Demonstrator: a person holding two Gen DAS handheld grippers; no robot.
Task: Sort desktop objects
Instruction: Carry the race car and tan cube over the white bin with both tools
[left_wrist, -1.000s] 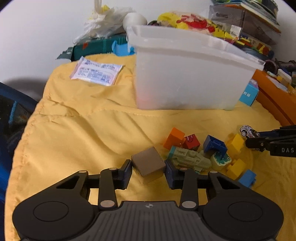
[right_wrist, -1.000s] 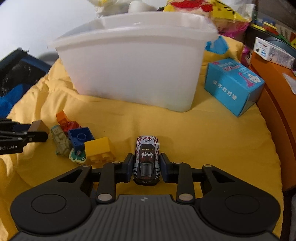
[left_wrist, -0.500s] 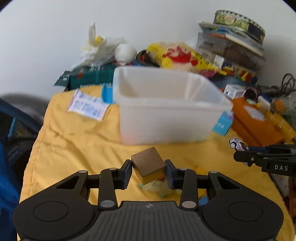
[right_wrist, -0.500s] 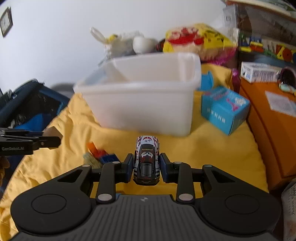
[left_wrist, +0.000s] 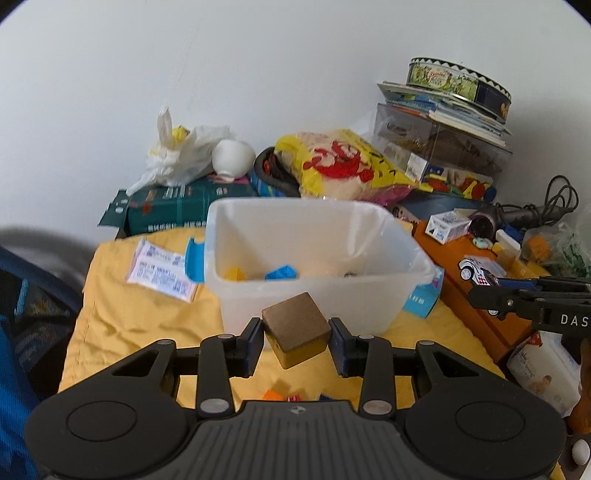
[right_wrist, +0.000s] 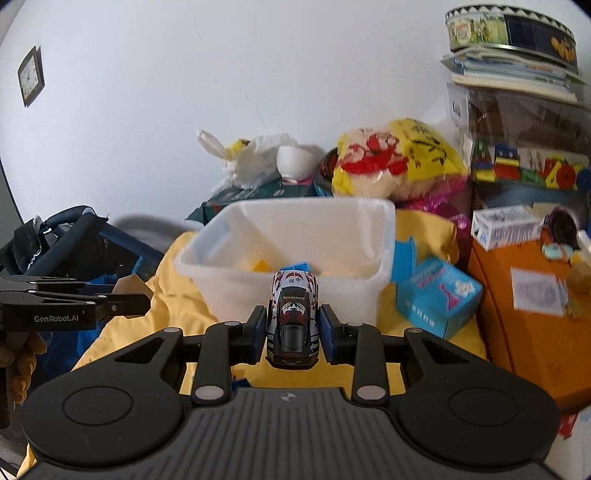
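Left gripper (left_wrist: 296, 341) clamps a brown cube (left_wrist: 296, 329), right gripper (right_wrist: 293, 328) clamps a toy car (right_wrist: 294, 317), both near the white bin (left_wrist: 310, 299)

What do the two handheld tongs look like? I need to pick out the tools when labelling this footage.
Both tongs are matte black: a ribbed body, two round discs, silver rivets, angular linkages and blue pads. Seen side-on, the left tongs read "GenRobot.AI" in white; the right tongs show "DAS". A yellowish glove shows below the left one.

Round tin (left_wrist: 459, 82) atop stacked books (left_wrist: 439, 108)
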